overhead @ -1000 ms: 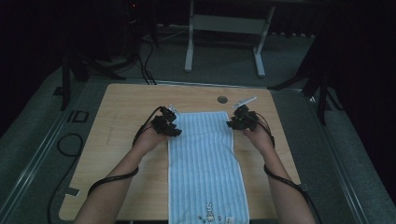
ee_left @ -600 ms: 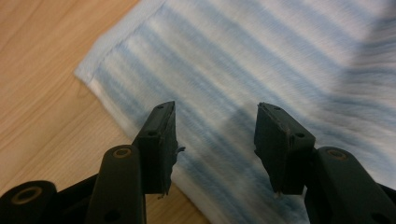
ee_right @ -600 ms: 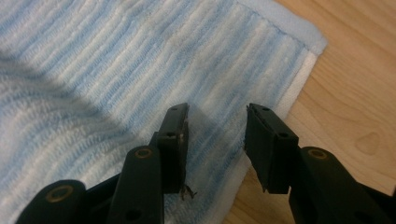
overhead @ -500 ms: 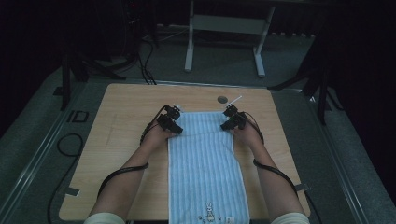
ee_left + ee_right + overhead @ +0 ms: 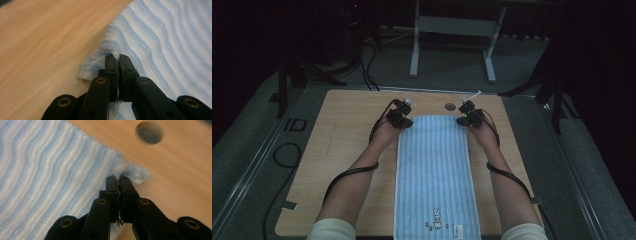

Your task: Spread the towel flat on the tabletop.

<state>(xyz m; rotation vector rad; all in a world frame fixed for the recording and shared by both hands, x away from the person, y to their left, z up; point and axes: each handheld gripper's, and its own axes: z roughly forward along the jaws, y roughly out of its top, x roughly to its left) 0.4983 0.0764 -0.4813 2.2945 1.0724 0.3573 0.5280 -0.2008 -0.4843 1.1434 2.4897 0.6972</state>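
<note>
A blue-and-white striped towel (image 5: 434,170) lies lengthwise on the wooden table (image 5: 342,150), with a small rabbit print at its near end. My left gripper (image 5: 402,120) sits on the towel's far left corner and my right gripper (image 5: 468,119) on its far right corner. In the left gripper view the jaws (image 5: 117,57) have just been closing and now pinch the bunched corner of the towel (image 5: 162,37). Likewise, in the right gripper view the jaws (image 5: 117,178) have just been closing and are shut on the puckered corner of the towel (image 5: 50,170).
A round hole (image 5: 450,106) in the tabletop lies just beyond the towel's far edge, near my right gripper; the right gripper view also has this hole (image 5: 149,132). The person's forearms run along both long sides of the towel. Cables and a metal stand (image 5: 452,25) are on the floor beyond the table.
Both hands have moved away from the person to the towel's far corners. Both pairs of jaws have closed onto the cloth. The towel now lies straighter.
</note>
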